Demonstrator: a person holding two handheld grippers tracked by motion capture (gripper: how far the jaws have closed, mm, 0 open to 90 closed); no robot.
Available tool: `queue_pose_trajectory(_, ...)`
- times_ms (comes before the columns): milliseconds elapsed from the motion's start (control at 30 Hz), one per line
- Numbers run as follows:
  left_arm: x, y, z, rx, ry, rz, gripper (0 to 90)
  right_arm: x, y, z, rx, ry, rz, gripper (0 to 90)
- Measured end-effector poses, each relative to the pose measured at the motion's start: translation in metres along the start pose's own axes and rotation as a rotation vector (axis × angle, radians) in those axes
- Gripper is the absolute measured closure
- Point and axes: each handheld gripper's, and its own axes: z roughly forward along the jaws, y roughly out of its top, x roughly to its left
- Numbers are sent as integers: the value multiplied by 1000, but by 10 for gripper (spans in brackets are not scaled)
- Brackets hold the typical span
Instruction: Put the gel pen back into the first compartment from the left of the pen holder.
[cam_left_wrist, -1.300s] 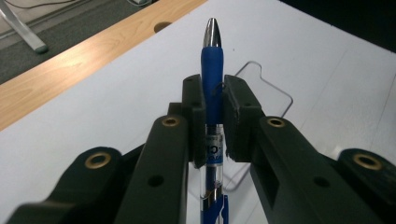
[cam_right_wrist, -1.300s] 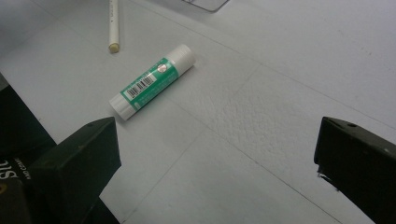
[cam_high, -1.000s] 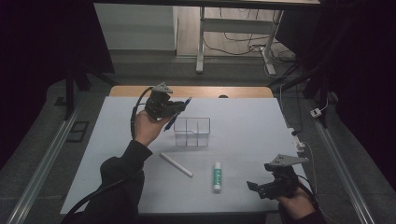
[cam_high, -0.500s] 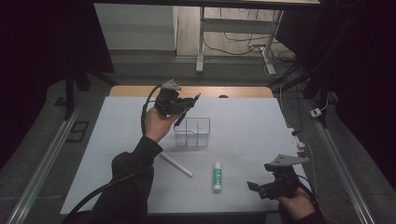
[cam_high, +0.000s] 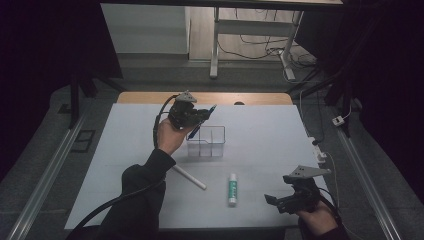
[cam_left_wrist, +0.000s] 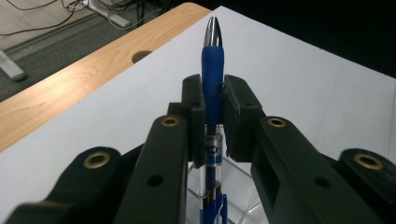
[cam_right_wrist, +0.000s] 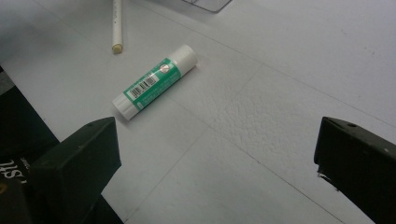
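Spanning pale table (cam_high: 280, 135) (dark room around).

1. White table (cam_high: 280, 135), wood strip (cam_high: 150, 97) at far edge w/ round hole (cam_left_wrist: 142, 56).
2. Grey floor (cam_high: 150, 70) beyond; white desk legs (cam_high: 215, 45), loose cables (cam_high: 260, 42).
3. Metal rails (cam_high: 45, 170) on both sides.
4. Surroundings dark; light falls mainly on the table.

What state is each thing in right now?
Left gripper: shut on pen.
Pen: held above the box.
Right gripper: open, empty.
Glue stick: lying flat, capped.
White stick: lying flat.
Clear box: upright on table.
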Motion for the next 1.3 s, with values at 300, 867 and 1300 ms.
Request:
queue_pose_trajectory(300, 3, -14, 0, 44, 15, -5, 773, 0, 0, 0, 2, 1, 1, 6)
queue_pose_trajectory(867, 3, -20, -24, 44, 29, -5, 402, 0, 0, 0, 2, -3, 0, 6)
queue_pose_trajectory(1300, -4, -37, -58, 59, 23, -52, 171, 1, 1, 1, 7, -8, -3, 6)
